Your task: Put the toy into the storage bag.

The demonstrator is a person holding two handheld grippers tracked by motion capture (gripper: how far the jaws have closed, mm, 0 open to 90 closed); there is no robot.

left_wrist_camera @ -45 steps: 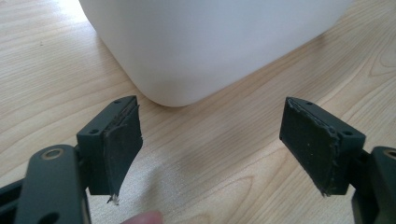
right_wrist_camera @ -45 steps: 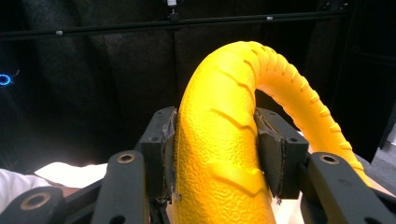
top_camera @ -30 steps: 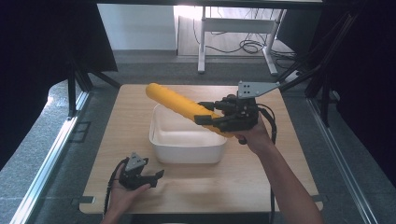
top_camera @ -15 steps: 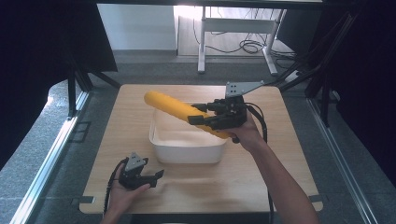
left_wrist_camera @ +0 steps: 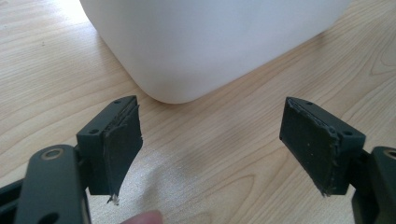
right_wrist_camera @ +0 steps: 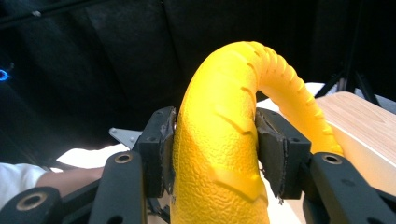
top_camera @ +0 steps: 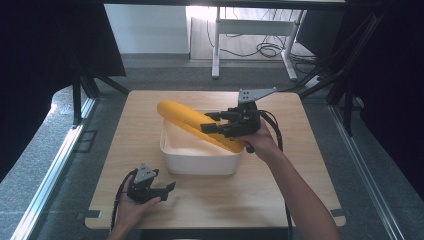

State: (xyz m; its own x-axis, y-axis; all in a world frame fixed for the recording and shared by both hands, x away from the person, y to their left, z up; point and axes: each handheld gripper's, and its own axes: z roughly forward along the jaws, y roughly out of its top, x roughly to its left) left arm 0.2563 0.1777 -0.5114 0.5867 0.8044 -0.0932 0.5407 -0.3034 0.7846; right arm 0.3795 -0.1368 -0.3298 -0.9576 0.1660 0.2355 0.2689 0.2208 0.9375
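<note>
Lower left of frame: left gripper [top_camera: 150, 187] rests on table [top_camera: 300, 195], jaws wide, empty, aimed at near corner of white tub [top_camera: 197, 160]; unmoved over last second. Centre: right gripper [top_camera: 227, 125] clamped on yellow toy [top_camera: 192, 122], jaws pinching its textured, ridged body. Toy has shifted leftward, now slanting across tub's far rim, lower end dipping inside. Judgement: toy bound for tub, release likely near. Beyond: desk legs, cables on floor.
</note>
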